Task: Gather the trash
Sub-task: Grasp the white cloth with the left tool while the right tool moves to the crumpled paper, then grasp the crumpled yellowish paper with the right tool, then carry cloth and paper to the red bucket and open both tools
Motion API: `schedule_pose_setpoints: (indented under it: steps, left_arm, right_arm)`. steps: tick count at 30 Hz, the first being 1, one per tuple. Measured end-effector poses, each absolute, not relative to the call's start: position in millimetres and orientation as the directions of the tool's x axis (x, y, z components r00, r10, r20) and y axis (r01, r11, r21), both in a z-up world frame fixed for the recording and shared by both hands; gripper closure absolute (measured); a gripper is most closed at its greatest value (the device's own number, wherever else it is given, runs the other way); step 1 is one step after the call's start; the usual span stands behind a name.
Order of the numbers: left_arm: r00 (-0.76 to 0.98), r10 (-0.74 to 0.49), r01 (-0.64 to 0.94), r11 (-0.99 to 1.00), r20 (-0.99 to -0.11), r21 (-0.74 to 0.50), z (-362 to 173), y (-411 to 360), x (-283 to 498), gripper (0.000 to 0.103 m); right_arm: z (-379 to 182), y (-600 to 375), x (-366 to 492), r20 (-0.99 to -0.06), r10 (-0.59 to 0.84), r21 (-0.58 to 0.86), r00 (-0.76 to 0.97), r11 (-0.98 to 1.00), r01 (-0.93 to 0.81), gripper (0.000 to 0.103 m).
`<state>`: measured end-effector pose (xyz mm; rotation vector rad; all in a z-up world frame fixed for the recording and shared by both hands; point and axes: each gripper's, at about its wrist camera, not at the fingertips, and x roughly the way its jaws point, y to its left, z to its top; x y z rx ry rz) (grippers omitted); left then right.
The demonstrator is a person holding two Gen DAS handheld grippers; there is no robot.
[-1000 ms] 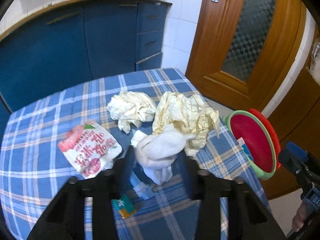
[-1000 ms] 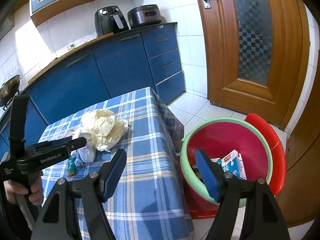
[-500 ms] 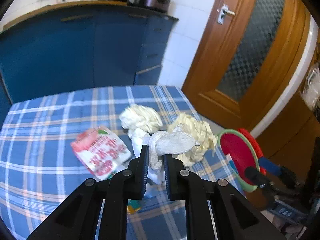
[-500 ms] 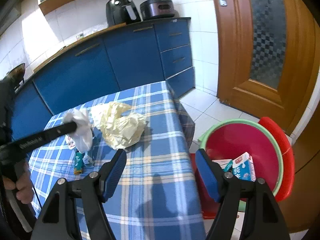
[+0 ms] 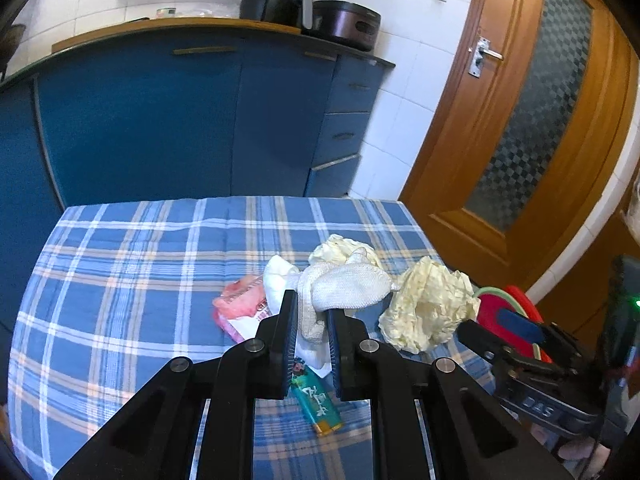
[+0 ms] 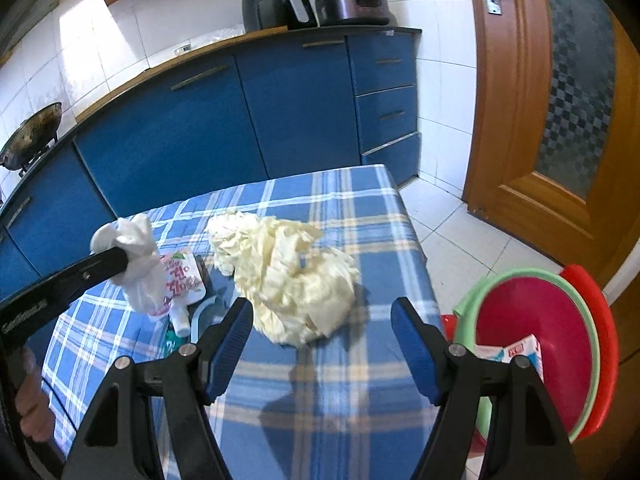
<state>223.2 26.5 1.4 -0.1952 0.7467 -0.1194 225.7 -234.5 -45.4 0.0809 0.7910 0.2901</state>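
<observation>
Left tongs point(image 5: 311, 320) clamp the white rag point(image 5: 344, 290).
Its bulk points right past the tips, tail hanging down; right tongs point(image 6: 322, 322) gape just short of the paper wad point(image 6: 292, 280).

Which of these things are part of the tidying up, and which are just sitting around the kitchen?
Part of the job:
- white tissue wad, pinched in the left gripper
- crumpled yellow paper
- pink snack packet
- green wrapper
- red bin
- right gripper, open

Just there:
- air fryer
- rice cooker
- wok
- door
</observation>
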Motion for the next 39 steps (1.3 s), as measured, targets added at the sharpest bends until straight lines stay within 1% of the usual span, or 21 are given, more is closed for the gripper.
schedule_pose_setpoints:
  steps: [6, 7, 8, 9, 12, 14, 21, 28, 32, 39]
  left_arm:
    - [0.730, -0.182, 0.034, 0.973, -0.659, -0.230, 1, 31, 223, 0.089]
    - [0.730, -0.183, 0.036, 0.973, -0.659, -0.229, 1, 31, 223, 0.089]
    - [0.730, -0.183, 0.039, 0.973, -0.659, -0.228, 1, 30, 223, 0.089]
    - [0.729, -0.183, 0.039, 0.973, -0.659, -0.226, 1, 29, 223, 0.089]
    - [0.727, -0.184, 0.041, 0.974, -0.661, -0.225, 1, 27, 223, 0.089]
    - [0.725, -0.187, 0.046, 0.974, -0.663, -0.223, 0, 26, 223, 0.089]
    - [0.726, -0.202, 0.069, 0.972, -0.657, -0.223, 4, 18, 222, 0.089]
    - [0.719, -0.233, 0.113, 0.969, -0.655, -0.220, 11, -4, 217, 0.089]
    - [0.711, -0.264, 0.159, 0.963, -0.652, -0.216, 16, -27, 214, 0.089]
    - [0.689, -0.335, 0.250, 0.942, -0.643, -0.223, 22, -81, 213, 0.089]
  right_arm:
    - [-59, -222, 245, -0.716, 0.281, 0.176, 0.639, 0.958, -0.225, 0.030]
    - [-61, -221, 247, -0.719, 0.283, 0.179, 0.635, 0.958, -0.225, 0.033]
    - [-63, -221, 248, -0.722, 0.284, 0.179, 0.631, 0.958, -0.226, 0.043]
    - [-64, -220, 249, -0.726, 0.286, 0.180, 0.626, 0.957, -0.229, 0.055]
    - [-67, -217, 252, -0.731, 0.293, 0.182, 0.616, 0.954, -0.238, 0.066]
    - [-66, -217, 249, -0.724, 0.297, 0.175, 0.623, 0.952, -0.251, 0.068]
    - [-51, -229, 230, -0.685, 0.321, 0.198, 0.654, 0.946, -0.257, 0.070]
    - [-31, -268, 204, -0.641, 0.303, 0.219, 0.705, 0.953, -0.211, 0.070]
    - [-24, -293, 189, -0.626, 0.269, 0.223, 0.732, 0.961, -0.163, 0.070]
    - [-25, -342, 171, -0.629, 0.181, 0.212, 0.756, 0.976, -0.057, 0.070]
